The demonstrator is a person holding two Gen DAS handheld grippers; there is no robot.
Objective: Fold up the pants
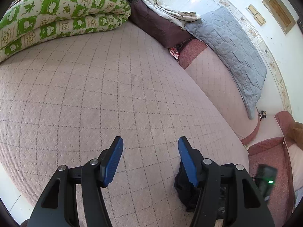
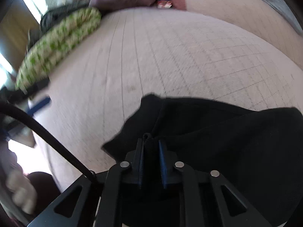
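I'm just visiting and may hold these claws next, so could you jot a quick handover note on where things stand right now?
Left claw: open, empty, hovering over the pink quilted bed cover.
Right claw: shut on a bunched edge of the black pants; that view is motion-blurred.
Pants: a dark heap at the near side of the bed; a bit shows beside the left claw.
Done: pants picked up by one edge. No neat fold visible yet.
Left: probably spread them flat on the cover, then fold.
Nearby: green patterned quilt at the far side.
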